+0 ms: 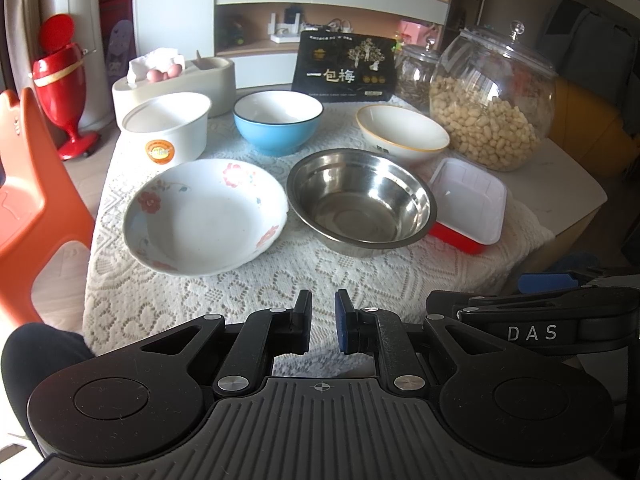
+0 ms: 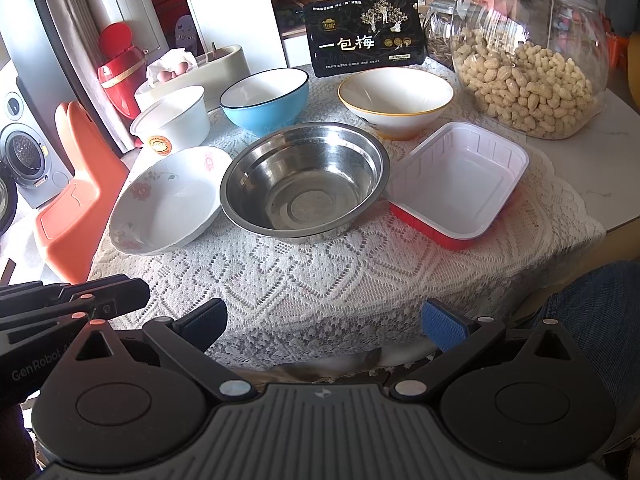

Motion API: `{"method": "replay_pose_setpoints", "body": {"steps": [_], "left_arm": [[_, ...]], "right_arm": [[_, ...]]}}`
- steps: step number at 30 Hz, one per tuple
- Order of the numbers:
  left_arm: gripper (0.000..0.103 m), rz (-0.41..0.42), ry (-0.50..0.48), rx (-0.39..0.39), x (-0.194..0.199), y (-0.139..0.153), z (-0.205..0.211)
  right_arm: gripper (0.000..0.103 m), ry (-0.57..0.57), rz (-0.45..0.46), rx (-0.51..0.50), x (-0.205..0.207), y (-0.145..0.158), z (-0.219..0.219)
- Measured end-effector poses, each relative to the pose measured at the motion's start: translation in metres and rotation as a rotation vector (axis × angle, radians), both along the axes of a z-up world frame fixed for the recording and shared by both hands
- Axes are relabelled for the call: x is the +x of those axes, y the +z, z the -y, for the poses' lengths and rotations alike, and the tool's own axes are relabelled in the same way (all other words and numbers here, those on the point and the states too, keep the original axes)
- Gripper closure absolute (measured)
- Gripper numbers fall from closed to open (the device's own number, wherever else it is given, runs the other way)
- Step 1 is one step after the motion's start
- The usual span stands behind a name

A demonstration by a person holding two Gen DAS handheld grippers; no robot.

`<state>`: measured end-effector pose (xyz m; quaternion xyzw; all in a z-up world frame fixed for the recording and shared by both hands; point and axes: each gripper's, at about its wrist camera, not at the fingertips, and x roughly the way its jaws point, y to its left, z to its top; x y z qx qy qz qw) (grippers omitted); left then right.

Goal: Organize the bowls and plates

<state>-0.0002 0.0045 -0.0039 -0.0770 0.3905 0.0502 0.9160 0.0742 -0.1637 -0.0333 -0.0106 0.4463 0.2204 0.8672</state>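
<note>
On the lace-covered table stand a flowered white plate (image 1: 206,216) (image 2: 168,202), a steel bowl (image 1: 360,202) (image 2: 304,182), a blue bowl (image 1: 278,122) (image 2: 266,98), a yellow-rimmed white bowl (image 1: 402,132) (image 2: 396,98), a white paper bowl (image 1: 166,128) (image 2: 172,120) and a red-and-white plastic tray (image 1: 468,200) (image 2: 456,184). My left gripper (image 1: 323,326) hovers over the near table edge, shut and empty, short of the plate and steel bowl. Beside it, my right gripper (image 2: 324,322) is open and empty, at the near edge in front of the steel bowl.
At the back stand a big glass jar of peanuts (image 1: 492,112) (image 2: 528,64), a smaller jar (image 1: 416,68), a black box (image 1: 344,68) (image 2: 364,36) and a beige holder with eggs (image 1: 176,80). An orange chair (image 1: 36,184) (image 2: 80,200) stands left of the table.
</note>
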Motion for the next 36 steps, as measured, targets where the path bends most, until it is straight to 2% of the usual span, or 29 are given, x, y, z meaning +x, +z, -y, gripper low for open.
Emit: {"method": "replay_pose_setpoints", "body": {"steps": [11,14,18,21,24,27,30,32,33,36], "left_arm": [[0.088,0.000,0.011,0.017,0.003,-0.004,-0.004],[0.088,0.022,0.006,0.017,0.008,-0.004,-0.001],[0.087,0.084,-0.068,-0.054,0.028,-0.002,0.000],[0.087,0.108,-0.156,-0.136,0.061,-0.004,0.006],[0.087,0.053,-0.241,-0.170,0.102,-0.009,0.020],[0.087,-0.013,-0.279,-0.127,0.142,-0.011,0.044],[0.087,-0.051,-0.379,-0.184,0.187,-0.010,0.053],[0.087,-0.094,-0.387,-0.208,0.220,-0.013,0.055],[0.087,-0.121,-0.376,-0.198,0.235,-0.016,0.058],[0.087,-0.169,-0.366,-0.105,0.271,-0.028,0.067]], "right_arm": [[0.000,0.009,-0.014,0.024,0.004,-0.003,0.001],[0.000,0.014,0.004,0.054,0.012,-0.001,0.008],[0.000,-0.032,0.119,0.056,0.032,0.008,0.031],[0.000,-0.122,0.188,0.019,0.053,0.014,0.053],[0.000,-0.206,0.143,-0.009,0.082,0.010,0.074],[0.000,-0.194,0.091,0.015,0.106,-0.002,0.088],[0.001,-0.210,0.023,0.067,0.130,-0.014,0.094],[0.008,-0.203,-0.036,0.119,0.144,-0.026,0.103],[0.015,-0.199,-0.066,0.131,0.152,-0.032,0.103],[0.034,-0.175,-0.123,0.142,0.177,-0.046,0.108]]}}
